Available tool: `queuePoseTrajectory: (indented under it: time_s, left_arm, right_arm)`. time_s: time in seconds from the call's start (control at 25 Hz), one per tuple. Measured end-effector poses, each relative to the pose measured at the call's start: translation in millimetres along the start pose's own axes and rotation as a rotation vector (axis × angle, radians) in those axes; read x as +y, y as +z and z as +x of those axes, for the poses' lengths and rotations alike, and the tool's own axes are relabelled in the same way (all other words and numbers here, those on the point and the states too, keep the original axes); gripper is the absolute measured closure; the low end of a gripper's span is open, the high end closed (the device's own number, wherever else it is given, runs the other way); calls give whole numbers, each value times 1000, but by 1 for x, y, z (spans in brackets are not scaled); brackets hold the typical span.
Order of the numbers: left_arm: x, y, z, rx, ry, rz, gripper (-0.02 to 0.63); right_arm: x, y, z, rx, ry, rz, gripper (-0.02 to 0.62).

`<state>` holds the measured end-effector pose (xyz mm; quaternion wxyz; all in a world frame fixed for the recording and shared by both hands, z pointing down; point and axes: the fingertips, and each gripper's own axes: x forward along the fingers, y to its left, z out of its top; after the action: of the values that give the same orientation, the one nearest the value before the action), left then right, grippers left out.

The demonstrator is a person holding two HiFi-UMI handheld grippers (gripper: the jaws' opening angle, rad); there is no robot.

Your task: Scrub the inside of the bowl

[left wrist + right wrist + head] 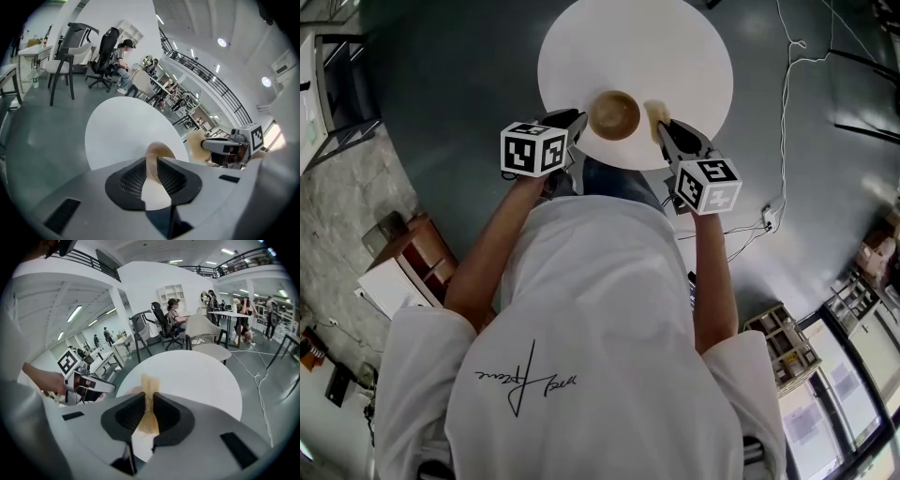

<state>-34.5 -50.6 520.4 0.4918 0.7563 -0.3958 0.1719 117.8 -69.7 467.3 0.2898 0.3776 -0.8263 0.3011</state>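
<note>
Round white table (675,47) on a grey floor (441,75). A small round wooden bowl (614,114) stands upright on it, on the near part of the top, close to the near edge. The bowl's hollow shows plain brown wood and nothing lies in it. The left gripper (575,119) comes at the bowl from the left, angled down, its tips right at the left rim. In the left gripper view its jaws stand a narrow way apart, and the bowl's rim wall shows in the gap. Whether the pads touch the wood I cannot tell; no squeeze is visible. The right gripper (661,127) sits just right of the bowl, also angled down. Its jaws are closed tight on a pale tan fibrous scrubbing sponge (653,112), pinched thin at the middle and flaring out beyond the tips. The sponge is just beside the bowl's right rim, outside the bowl, not in it. A white cable (787,75) trails over the floor to the far right. A black office chair (161,324) stands well beyond the table.
</note>
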Motion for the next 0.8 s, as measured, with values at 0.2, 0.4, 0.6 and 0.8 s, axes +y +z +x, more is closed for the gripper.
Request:
queuePoseTrajectory:
  time_s: [0.2, 0.4, 0.6, 0.8]
  left_arm:
    - [6, -5, 6, 19, 1, -28, 551]
    - [3, -12, 15, 54, -4, -18, 551]
    - [5, -22, 21, 88, 26, 52, 551]
    - [8, -25, 29, 98, 34, 42, 546]
  right_arm:
    - [-7, -12, 12, 42, -15, -72, 529]
    - [-10, -14, 16, 51, 0, -104, 529]
    - [-8, -19, 24, 50, 10, -139, 529]
    - [-6, -20, 32, 41, 12, -246, 529]
